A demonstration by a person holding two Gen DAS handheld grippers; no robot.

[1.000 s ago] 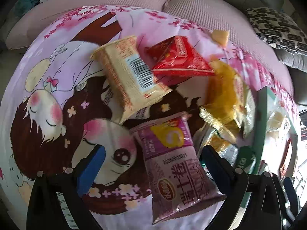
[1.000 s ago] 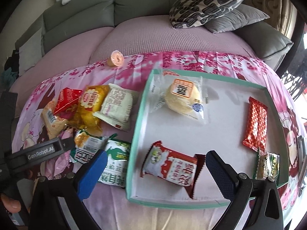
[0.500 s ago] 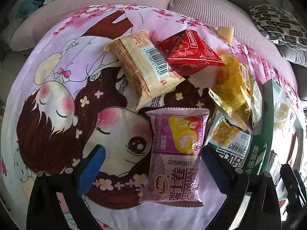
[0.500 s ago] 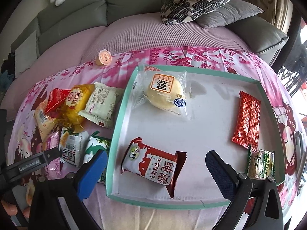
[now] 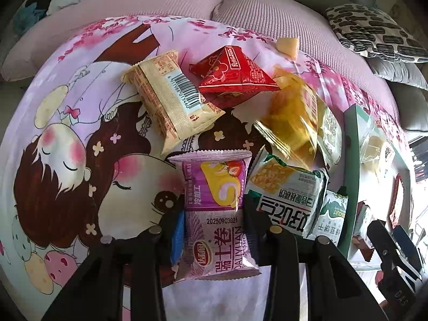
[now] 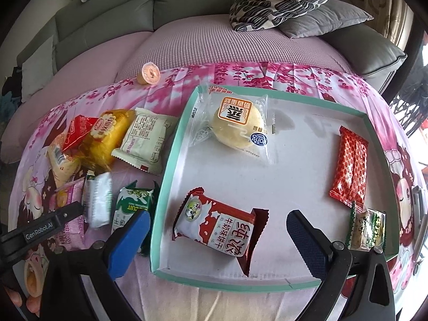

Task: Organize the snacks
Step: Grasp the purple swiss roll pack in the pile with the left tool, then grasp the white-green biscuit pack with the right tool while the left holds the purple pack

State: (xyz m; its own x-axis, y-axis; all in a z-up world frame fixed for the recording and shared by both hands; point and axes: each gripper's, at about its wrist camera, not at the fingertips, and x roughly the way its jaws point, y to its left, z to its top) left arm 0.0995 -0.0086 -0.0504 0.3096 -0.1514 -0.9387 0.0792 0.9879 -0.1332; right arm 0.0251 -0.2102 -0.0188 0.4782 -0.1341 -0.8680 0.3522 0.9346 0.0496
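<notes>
Right wrist view, teal tray [image 6: 171, 144] filling centre-right of the frame, your right gripper [image 6: 216, 230] spread above its red-and-white packet [image 6: 216, 227], left wrist view lower centre, your left gripper [image 5: 214, 230] closing, pinching the purple snack packet [image 5: 216, 214].

Left hand-held gripper [image 5: 214, 224]: black arms, blue pads, silver screws, white "GenRobot.AI" lettering on side.
</notes>
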